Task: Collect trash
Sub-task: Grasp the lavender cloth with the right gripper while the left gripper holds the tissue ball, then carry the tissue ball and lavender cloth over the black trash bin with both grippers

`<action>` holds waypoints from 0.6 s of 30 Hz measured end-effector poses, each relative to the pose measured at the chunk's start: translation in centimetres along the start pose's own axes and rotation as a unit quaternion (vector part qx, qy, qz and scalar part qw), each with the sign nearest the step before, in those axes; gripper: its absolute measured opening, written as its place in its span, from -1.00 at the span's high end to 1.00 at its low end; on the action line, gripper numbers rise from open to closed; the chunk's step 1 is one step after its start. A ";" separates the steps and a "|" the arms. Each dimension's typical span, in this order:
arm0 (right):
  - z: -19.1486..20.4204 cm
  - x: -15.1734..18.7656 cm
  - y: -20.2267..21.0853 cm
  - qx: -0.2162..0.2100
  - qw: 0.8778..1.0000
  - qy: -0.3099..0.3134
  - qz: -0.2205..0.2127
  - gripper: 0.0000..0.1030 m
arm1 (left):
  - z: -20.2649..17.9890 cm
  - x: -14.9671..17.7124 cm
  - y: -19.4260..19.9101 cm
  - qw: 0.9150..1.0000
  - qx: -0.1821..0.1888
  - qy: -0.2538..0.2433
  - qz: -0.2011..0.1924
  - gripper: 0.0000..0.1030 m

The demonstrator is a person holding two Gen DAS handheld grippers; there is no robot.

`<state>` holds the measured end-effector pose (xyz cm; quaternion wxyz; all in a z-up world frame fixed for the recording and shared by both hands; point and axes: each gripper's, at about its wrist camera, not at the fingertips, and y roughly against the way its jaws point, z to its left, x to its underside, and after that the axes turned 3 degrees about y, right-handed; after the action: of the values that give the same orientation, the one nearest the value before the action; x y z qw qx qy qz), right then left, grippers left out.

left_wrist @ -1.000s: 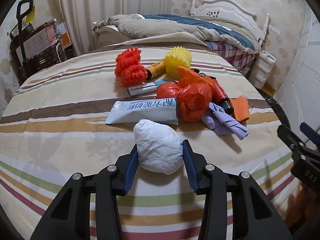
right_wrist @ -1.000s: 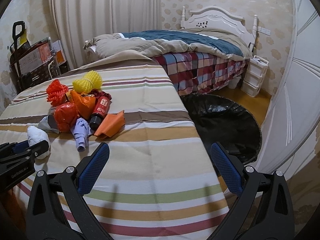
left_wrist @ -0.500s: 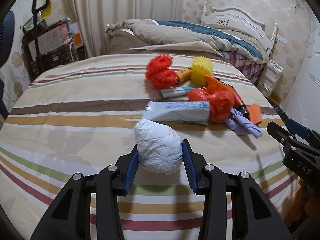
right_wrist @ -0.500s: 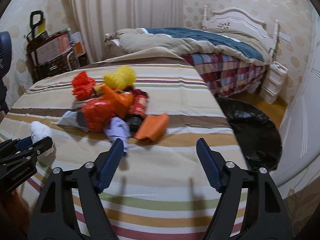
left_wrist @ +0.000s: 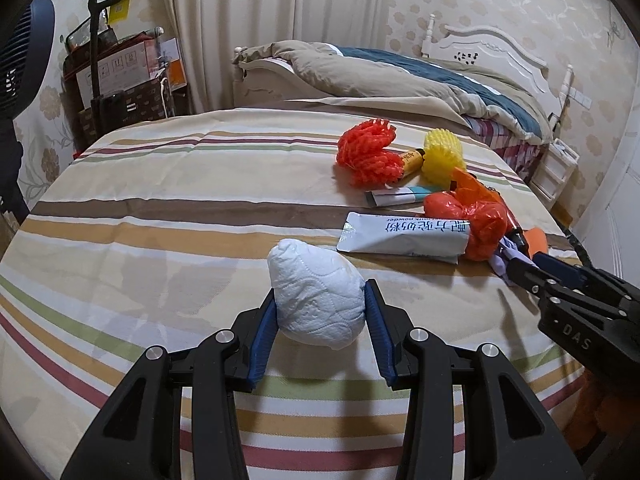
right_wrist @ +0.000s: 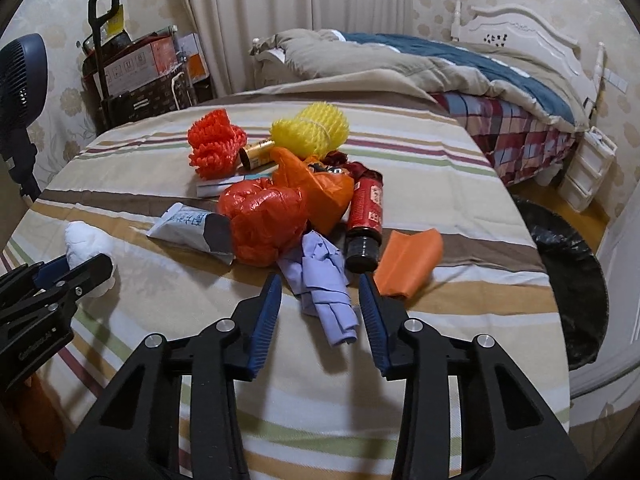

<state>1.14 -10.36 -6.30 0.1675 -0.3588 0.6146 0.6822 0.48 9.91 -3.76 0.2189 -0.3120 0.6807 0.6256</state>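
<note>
my left gripper [left_wrist: 320, 320] is clamped on the crumpled white tissue wad [left_wrist: 318, 294], both blue pads pressed into its sides, and it hangs just above the striped bedspread [left_wrist: 160, 208], so that piece is already in hand. my right gripper [right_wrist: 320, 316] is closing at this moment, and the thing between its jaws is the crumpled lilac paper [right_wrist: 322, 276]; the pads do not touch it yet, with a sliver of bedspread showing on each side. that paper lies straight ahead of the right gripper, at the near edge of the trash pile, and the right hand is plainly the nearer one, since the left sits well off to the side with its own load. the paper's long axis runs away from me, almost along the line the gripper points, its near end pointing back toward me and its far end tucked under the red plastic bag [right_wrist: 264, 220]. so the jaws close across its narrow width, which i judge a good bite. the dark red bottle [right_wrist: 366, 220] and the folded orange piece [right_wrist: 408, 264] lie just beside the right-hand pad and could get nudged. the black-lined bin [right_wrist: 568, 276] stands on the floor beyond the bed's right edge.
</note>
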 end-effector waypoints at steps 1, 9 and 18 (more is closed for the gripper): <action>0.2 0.0 -0.2 -0.001 1.000 0.001 0.006 0.36 | 0.0 0.1 0.0 1.000 0.001 0.000 0.000 0.17; 0.6 0.3 -0.6 -0.003 1.000 0.007 0.019 0.59 | 0.2 0.2 0.1 1.000 0.003 0.001 -0.004 0.17; 0.5 1.1 1.5 0.002 1.000 0.004 -0.001 0.59 | -0.5 0.3 1.1 1.000 0.009 -0.001 -0.020 0.17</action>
<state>-0.76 -10.39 -6.02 0.1670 -0.3619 0.6162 0.6793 -0.44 9.40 -3.12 0.2353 -0.3227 0.6796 0.6153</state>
